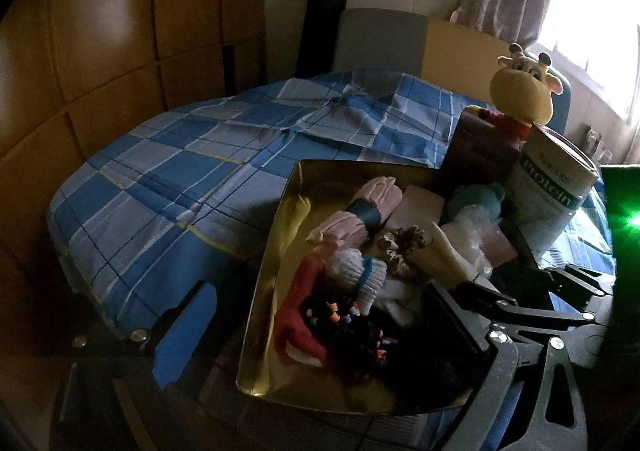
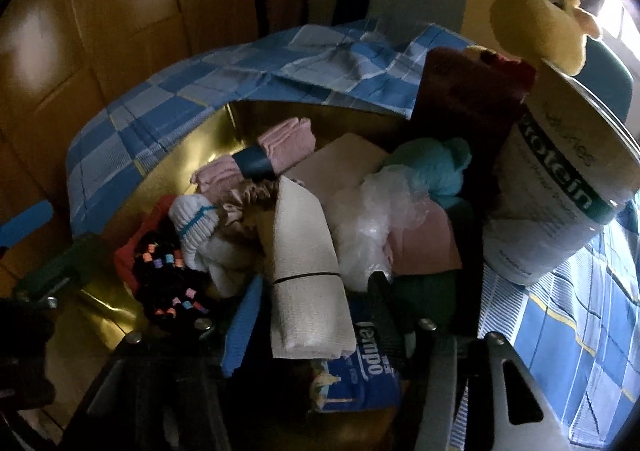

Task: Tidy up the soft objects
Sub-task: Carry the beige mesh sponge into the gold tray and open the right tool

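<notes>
A gold tray (image 1: 280, 235) (image 2: 216, 131) sits on the bed, full of soft items: a pink rolled towel with a dark band (image 1: 360, 215) (image 2: 256, 159), a white sock with blue stripes (image 1: 360, 275) (image 2: 196, 219), a red cloth (image 1: 300, 311), a black beaded item (image 2: 168, 275), a clear plastic bag (image 2: 372, 211) and a teal plush (image 2: 432, 167). My right gripper (image 2: 312, 291) is shut on a rolled white cloth (image 2: 304, 251) bound by a black band, above a blue Tempo tissue pack (image 2: 360, 375). My left gripper (image 1: 320, 315) is open, its jaws straddling the tray's near left side.
The bed has a blue checked cover (image 1: 192, 171) (image 2: 160, 99). A protein tin (image 1: 556, 187) (image 2: 568, 179), a dark red box (image 1: 480, 147) (image 2: 472, 99) and a yellow giraffe plush (image 1: 524, 87) (image 2: 540, 23) stand right of the tray. Wooden wardrobe doors (image 1: 100, 31) fill the left.
</notes>
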